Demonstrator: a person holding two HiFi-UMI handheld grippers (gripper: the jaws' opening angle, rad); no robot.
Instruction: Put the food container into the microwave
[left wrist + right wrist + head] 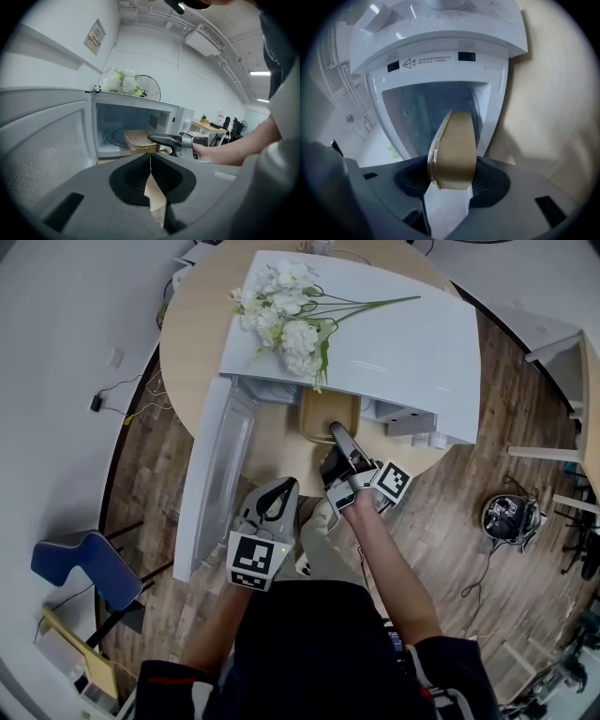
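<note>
A white microwave (394, 343) stands on a round wooden table (187, 334), its door (214, 474) swung open to the left. My right gripper (339, 435) is shut on the near edge of a brown food container (328, 413) with a clear lid, held at the mouth of the cavity. In the right gripper view the container (457, 150) sits between the jaws, pointing into the microwave (440, 47). The left gripper view shows the container (138, 139) partly inside, above the turntable. My left gripper (281, 491) hangs lower, in front of the door, shut and holding nothing.
Artificial white flowers (286, 306) lie on top of the microwave. The open door (42, 136) fills the space at my left. A blue chair (84, 568) stands on the wood floor at left, a round device (511, 515) with cables at right, beside white furniture (562, 362).
</note>
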